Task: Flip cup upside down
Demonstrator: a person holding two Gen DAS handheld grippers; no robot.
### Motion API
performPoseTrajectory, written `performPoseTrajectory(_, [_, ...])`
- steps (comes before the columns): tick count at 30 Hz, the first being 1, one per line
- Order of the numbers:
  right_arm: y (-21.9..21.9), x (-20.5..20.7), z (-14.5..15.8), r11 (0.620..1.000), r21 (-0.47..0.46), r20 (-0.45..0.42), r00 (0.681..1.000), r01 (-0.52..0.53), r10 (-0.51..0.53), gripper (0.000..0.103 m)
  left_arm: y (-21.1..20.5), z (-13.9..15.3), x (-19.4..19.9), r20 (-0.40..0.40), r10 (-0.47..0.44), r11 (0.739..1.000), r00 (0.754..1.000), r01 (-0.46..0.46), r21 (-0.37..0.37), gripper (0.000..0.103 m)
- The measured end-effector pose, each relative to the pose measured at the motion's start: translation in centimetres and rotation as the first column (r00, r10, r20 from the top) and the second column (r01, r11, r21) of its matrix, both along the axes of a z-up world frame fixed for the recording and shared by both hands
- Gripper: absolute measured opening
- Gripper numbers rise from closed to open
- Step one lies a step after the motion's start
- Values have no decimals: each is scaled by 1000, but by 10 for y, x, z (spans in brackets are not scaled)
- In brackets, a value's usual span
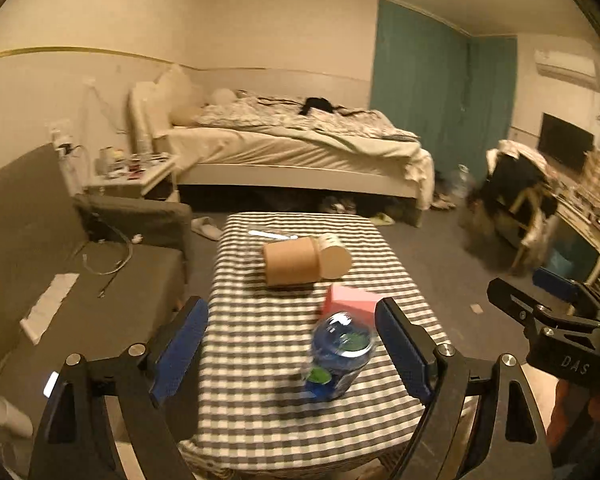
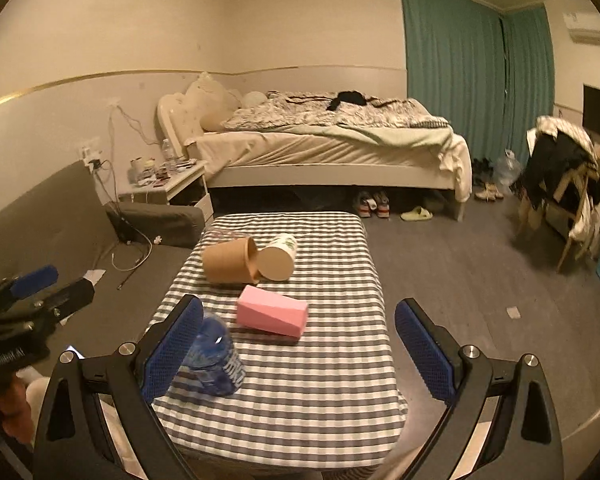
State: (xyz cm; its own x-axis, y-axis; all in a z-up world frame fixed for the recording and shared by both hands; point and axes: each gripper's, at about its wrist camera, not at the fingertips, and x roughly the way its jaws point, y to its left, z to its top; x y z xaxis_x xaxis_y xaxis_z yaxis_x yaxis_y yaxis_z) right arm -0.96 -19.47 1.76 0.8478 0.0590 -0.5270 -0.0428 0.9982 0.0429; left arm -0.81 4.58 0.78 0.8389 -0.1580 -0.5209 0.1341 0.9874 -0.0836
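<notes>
Flanking a checked table (image 2: 284, 380) before a bed (image 2: 332, 148), both grippers' fingers (image 2: 172, 344) spread, empty.

— Which lettering can you read?
— "DAS" on your right gripper (image 1: 556, 312)'s black body, seen from the left wrist. "GenRobot.AI" on your left gripper (image 2: 40, 292)'s body, seen from the right wrist.
— The blue bottle (image 2: 216, 360) label?
— Too blurred.

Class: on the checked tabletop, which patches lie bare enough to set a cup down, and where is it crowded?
Bare: the near right stretch of the checked table, right of the blue bottle and nearer than the pink block. Crowded: the far middle, where the brown cup and white cup lie on their sides.
</notes>
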Motion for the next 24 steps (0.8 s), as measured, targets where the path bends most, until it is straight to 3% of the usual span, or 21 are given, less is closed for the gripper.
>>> performPoseTrajectory(7, [30, -10, -33, 999, -45, -26, 999, -25, 24, 97, 22, -38, -6, -55, 93, 996, 994, -94, -7, 92])
performPoseTrajectory(9, [33, -12, -43, 998, -51, -35, 999, -22, 21, 100, 25, -47, -7, -67, 109, 994, 992, -110, -25, 101])
performPoseTrajectory(11, [34, -13, -53, 999, -51, -42, 999, -12, 10, 101, 27, -54, -12, -73, 117, 992, 990, -120, -40, 102])
performPoseTrajectory(17, [35, -11, -61, 997, -71, -44, 999, 10, -13, 103, 21, -60, -16, -78, 121, 993, 990, -120, 11, 102])
performPoseTrajectory(24, [33, -10, -68, 996, -82, -56, 998, 18, -22, 103, 20, -58, -17, -71, 125, 992, 990, -125, 7, 102])
